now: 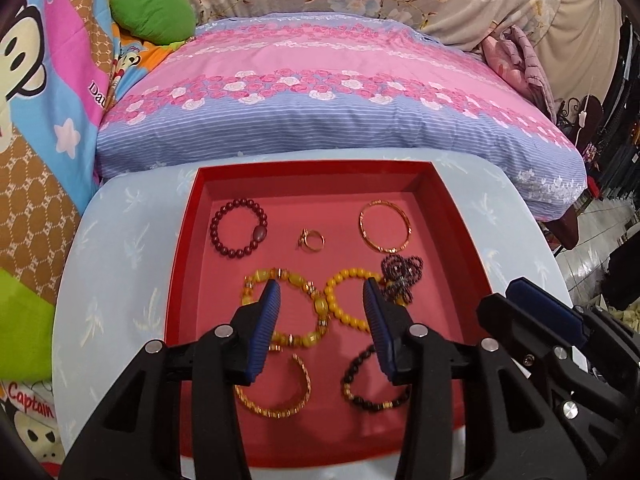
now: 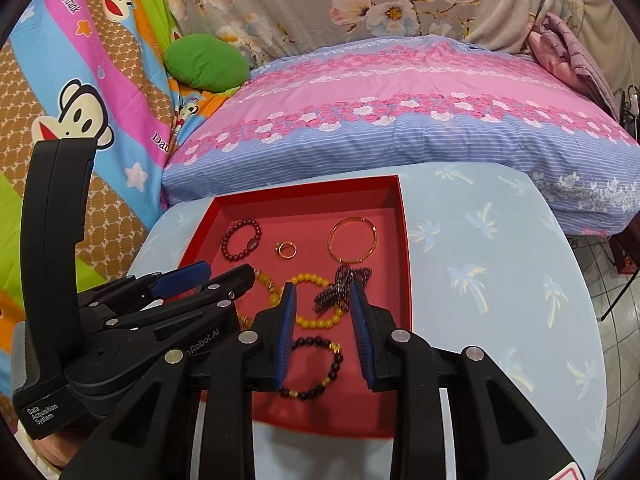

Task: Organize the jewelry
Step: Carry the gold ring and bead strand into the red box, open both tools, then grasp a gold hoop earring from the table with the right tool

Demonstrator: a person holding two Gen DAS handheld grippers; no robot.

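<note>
Red tray (image 1: 188, 240): matt, card-like | gold bangle (image 1: 385, 227): shiny metal | yellow bead bracelet (image 1: 348, 300): glossy | fingers (image 1: 266, 328): ribbed blue pads | tabletop (image 1: 120, 260): printed cloth

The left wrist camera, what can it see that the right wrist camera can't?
Only the left wrist view shows the gold open cuff and the whole chunky yellow bracelet; in the right wrist view the left gripper covers them.

Only the right wrist view shows the wide palm-tree stretch of the blue table to the right of the tray.

Both show the red tray, dark red bead bracelet, ring, gold bangle, yellow bead bracelet, black bead bracelet and dark beaded piece. Both grippers are open and empty.
</note>
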